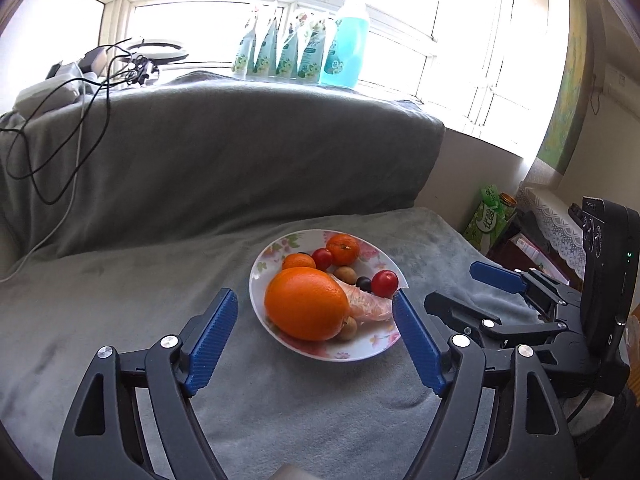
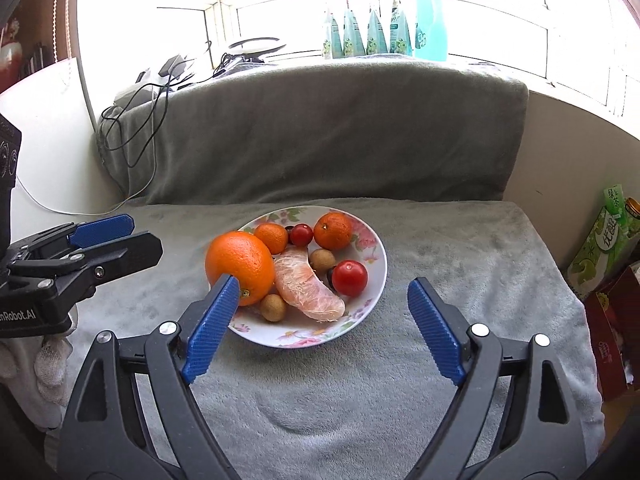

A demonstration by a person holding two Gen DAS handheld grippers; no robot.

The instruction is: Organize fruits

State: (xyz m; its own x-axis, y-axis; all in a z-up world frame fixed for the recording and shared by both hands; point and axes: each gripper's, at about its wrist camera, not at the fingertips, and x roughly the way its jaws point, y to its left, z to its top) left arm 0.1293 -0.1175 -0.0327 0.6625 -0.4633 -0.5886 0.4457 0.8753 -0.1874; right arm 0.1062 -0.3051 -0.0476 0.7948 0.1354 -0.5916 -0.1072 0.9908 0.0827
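Observation:
A floral plate [image 1: 360, 350] [image 2: 372, 280] sits on a grey blanket. It holds a large orange [image 1: 306, 304] [image 2: 240, 266], two mandarins [image 1: 343, 249] [image 2: 333, 231], two cherry tomatoes [image 1: 385, 283] [image 2: 349, 278], a peeled pomelo segment [image 1: 370, 305] [image 2: 310, 288], a dark grape [image 1: 363, 283] and small brown longans [image 2: 273, 307]. My left gripper [image 1: 316, 312] is open and empty, just in front of the plate. My right gripper [image 2: 324, 296] is open and empty, just in front of the plate. Each gripper also shows from the side in the other's view [image 1: 496, 276] [image 2: 104, 228].
A blanket-covered backrest [image 1: 224, 148] rises behind the plate, with cables [image 1: 60, 128] draped over its left end. Bottles [image 1: 344, 44] line the window sill. Green cartons [image 2: 600, 248] and a red box [image 2: 612, 320] stand to the right of the blanket.

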